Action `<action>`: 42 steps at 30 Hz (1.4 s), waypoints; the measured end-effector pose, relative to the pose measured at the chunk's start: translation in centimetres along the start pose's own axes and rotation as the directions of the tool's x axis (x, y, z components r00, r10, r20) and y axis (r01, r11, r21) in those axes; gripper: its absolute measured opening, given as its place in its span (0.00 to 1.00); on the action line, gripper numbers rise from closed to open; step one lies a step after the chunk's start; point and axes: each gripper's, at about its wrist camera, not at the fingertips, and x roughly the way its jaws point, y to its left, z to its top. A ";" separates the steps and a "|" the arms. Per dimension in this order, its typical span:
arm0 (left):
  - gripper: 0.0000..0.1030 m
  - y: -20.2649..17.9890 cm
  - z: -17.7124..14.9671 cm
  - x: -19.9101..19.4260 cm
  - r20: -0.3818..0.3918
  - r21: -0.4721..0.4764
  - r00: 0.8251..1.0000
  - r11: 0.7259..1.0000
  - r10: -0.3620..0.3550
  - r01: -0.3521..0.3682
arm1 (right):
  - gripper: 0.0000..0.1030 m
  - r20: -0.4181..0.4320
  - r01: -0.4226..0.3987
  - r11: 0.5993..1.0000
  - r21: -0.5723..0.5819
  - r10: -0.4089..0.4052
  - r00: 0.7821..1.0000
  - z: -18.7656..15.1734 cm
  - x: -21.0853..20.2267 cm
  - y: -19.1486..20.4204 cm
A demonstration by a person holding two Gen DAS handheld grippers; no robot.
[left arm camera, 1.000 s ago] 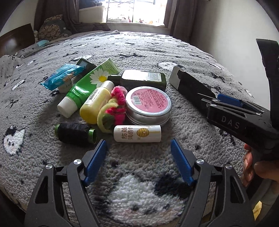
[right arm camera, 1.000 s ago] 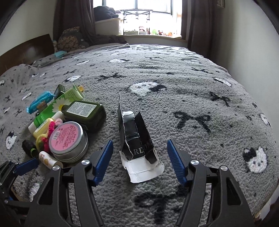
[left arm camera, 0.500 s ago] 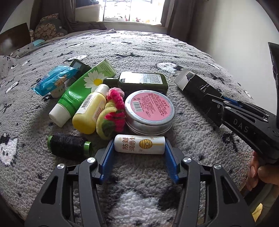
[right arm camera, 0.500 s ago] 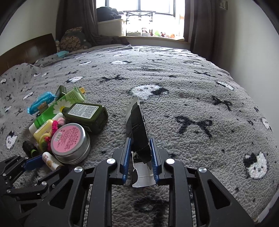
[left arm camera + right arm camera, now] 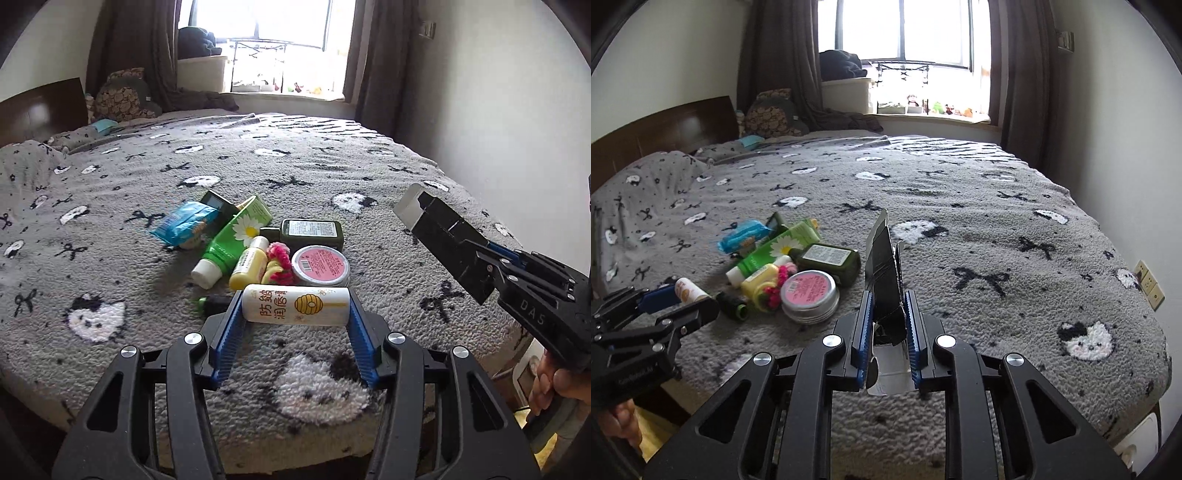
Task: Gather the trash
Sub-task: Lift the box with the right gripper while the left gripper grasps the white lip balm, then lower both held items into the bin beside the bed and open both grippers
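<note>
My left gripper (image 5: 294, 308) is shut on a white lip-balm tube (image 5: 295, 305) with a yellow beehive print, held crosswise above the bed. It also shows in the right wrist view (image 5: 689, 290). My right gripper (image 5: 888, 314) is shut on a torn black and white cardboard box (image 5: 884, 269), lifted off the blanket. The box also shows in the left wrist view (image 5: 441, 236), at the right. A pile remains on the blanket: a pink-lidded tin (image 5: 320, 264), a dark green bottle (image 5: 310, 232), a green daisy tube (image 5: 236, 236), a yellow bottle (image 5: 249, 263), a blue packet (image 5: 184, 227).
The grey fleece blanket (image 5: 997, 229) with cat and bow prints covers the whole bed. A wooden headboard (image 5: 661, 133) and pillows stand at the far left. A window with curtains is at the back, a white wall at the right. A black thread spool (image 5: 733, 304) lies by the pile.
Both grippers closed, the left on the lip-balm tube, the right on the cardboard box, and both lifted their objects up and back from the bed.
</note>
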 end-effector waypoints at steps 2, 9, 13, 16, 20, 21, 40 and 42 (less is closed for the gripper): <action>0.49 0.2 -0.6 -1.8 0.017 0.016 0.999 0.999 0.028 -0.028 | 0.18 0.008 -0.045 0.999 -0.007 0.045 0.999 -0.8 -1.8 0.5; 0.49 1.6 -4.9 -6.2 0.025 0.012 0.997 0.997 0.077 -0.078 | 0.18 0.002 -0.183 0.982 -0.046 0.183 0.983 -4.7 -7.3 2.6; 0.49 2.1 -7.7 -7.2 -0.010 0.005 0.998 0.998 0.070 -0.070 | 0.18 -0.054 -0.223 0.972 -0.070 0.219 0.974 -7.3 -8.5 3.7; 0.49 2.0 -9.8 -7.0 -0.060 0.012 0.997 0.999 0.054 -0.053 | 0.18 -0.131 -0.249 0.965 -0.083 0.237 0.963 -9.7 -8.4 4.5; 0.49 1.5 -12.7 -5.6 -0.142 0.031 0.989 0.999 0.037 -0.033 | 0.18 -0.249 -0.302 0.951 -0.063 0.278 0.928 -13.2 -7.4 5.4; 0.49 1.3 -13.5 -5.0 -0.171 0.032 0.985 0.999 0.026 -0.021 | 0.18 -0.282 -0.318 0.946 -0.057 0.290 0.914 -14.2 -7.0 5.8; 0.49 1.3 -24.3 5.8 -0.601 -0.028 0.796 0.997 -0.079 0.078 | 0.19 -0.613 -0.223 0.965 0.139 0.261 0.746 -22.6 4.1 5.8; 0.49 1.3 -24.8 6.2 -0.619 -0.025 0.782 0.997 -0.074 0.074 | 0.20 -0.623 -0.210 0.965 0.156 0.261 0.738 -23.0 4.7 5.8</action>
